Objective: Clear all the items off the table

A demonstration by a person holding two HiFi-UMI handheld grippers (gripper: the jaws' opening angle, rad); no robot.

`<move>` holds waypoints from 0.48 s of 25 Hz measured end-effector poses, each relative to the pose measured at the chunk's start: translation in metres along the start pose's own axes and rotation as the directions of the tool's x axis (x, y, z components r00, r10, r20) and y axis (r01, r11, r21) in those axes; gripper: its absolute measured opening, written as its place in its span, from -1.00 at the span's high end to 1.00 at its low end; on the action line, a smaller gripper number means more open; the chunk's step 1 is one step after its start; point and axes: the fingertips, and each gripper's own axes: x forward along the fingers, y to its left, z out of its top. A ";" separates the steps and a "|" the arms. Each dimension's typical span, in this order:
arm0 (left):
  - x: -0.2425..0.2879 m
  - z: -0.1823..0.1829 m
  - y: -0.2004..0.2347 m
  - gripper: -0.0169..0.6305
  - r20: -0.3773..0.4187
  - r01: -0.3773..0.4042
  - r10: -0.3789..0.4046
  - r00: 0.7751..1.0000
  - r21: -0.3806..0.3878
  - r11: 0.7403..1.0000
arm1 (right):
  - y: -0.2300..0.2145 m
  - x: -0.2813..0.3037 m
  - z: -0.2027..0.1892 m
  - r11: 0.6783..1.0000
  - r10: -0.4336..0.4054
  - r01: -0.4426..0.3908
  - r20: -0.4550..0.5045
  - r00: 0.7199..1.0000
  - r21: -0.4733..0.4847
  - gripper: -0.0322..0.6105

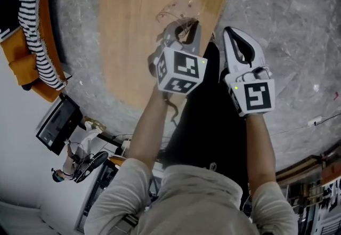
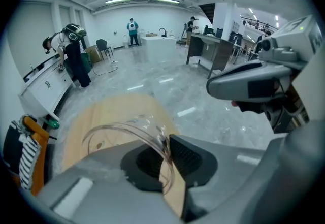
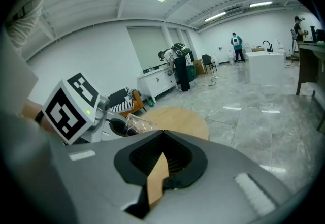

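Observation:
A round wooden table (image 1: 133, 37) lies below me, its top bare apart from what I hold over it. My left gripper (image 1: 181, 30) is shut on the rim of a clear plastic cup (image 1: 178, 9), held over the table's near right edge. In the left gripper view the cup (image 2: 119, 134) curves out to the left of the pinched jaws of my left gripper (image 2: 166, 153). My right gripper (image 1: 235, 35) hovers just right of the table over the floor, shut, with nothing in it. From the right gripper view (image 3: 161, 163) the cup (image 3: 136, 123) and table (image 3: 183, 116) show ahead.
An orange chair with a striped cloth (image 1: 29, 31) stands left of the table. A dark monitor on a cart (image 1: 58, 124) and a person (image 1: 74, 162) are at lower left. Grey marble floor (image 1: 277, 10) surrounds the table. White cabinets (image 2: 45, 86) and a dark desk (image 2: 213, 50) stand farther off.

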 end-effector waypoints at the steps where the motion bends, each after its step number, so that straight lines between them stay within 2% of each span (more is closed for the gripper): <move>1: -0.006 0.002 -0.003 0.79 0.015 -0.003 0.003 1.000 -0.018 1.000 | 0.002 -0.002 0.002 1.000 0.004 -0.003 0.004 1.000 -0.007 0.88; 5: -0.032 0.009 -0.015 0.79 0.062 -0.021 0.027 0.998 -0.095 0.995 | 0.013 -0.014 0.019 1.000 0.009 -0.008 0.028 1.000 -0.028 0.88; 12: -0.101 0.037 -0.013 0.79 0.164 -0.061 0.097 0.982 -0.211 0.976 | 0.048 -0.041 0.076 0.995 0.032 -0.025 0.065 0.997 -0.101 0.88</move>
